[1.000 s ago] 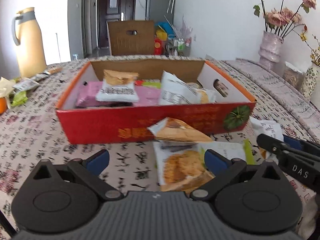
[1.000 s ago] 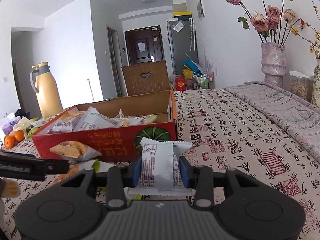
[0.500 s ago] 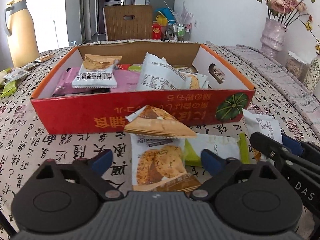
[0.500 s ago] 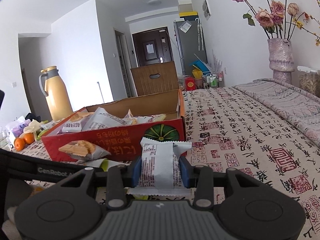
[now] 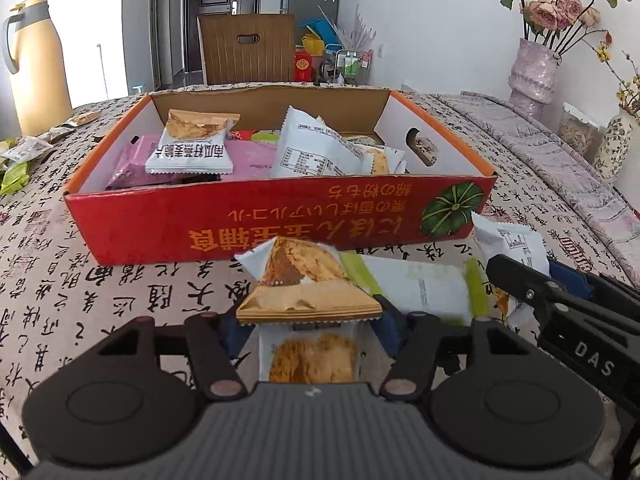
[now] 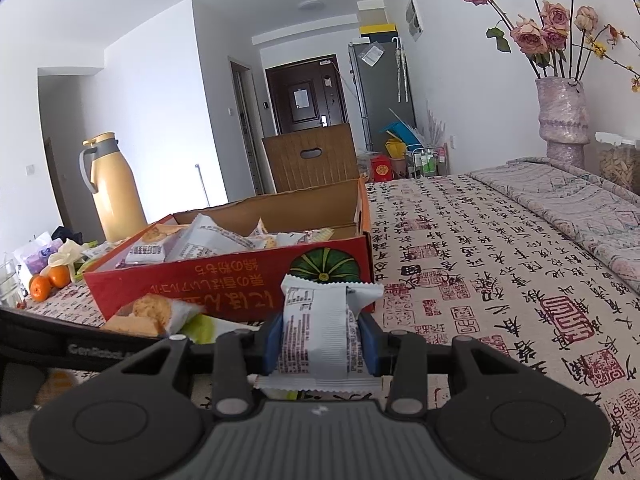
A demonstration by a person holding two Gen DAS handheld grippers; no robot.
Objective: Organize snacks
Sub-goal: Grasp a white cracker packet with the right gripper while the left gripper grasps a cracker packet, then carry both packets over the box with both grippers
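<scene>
Ahead, on the printed tablecloth (image 5: 60, 280), I see the red snack box (image 5: 280, 220), part-filled with packets. Just before it, my left gripper (image 5: 310, 326) is closing its jaws around an orange biscuit packet (image 5: 308, 280); whether the pads touch yet I cannot tell. My right gripper (image 6: 320, 344) clamps a white packet (image 6: 316, 332) upright, near the box's corner.

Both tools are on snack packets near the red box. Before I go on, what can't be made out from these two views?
- Left wrist view: the lower half of the orange cracker packet is hidden behind the left tool, whose jaws are closing around it.
- Same view: snacks along the near wall of the red box are hidden.
- Right wrist view: the white packet shows its back only; its print is too small to read.
</scene>
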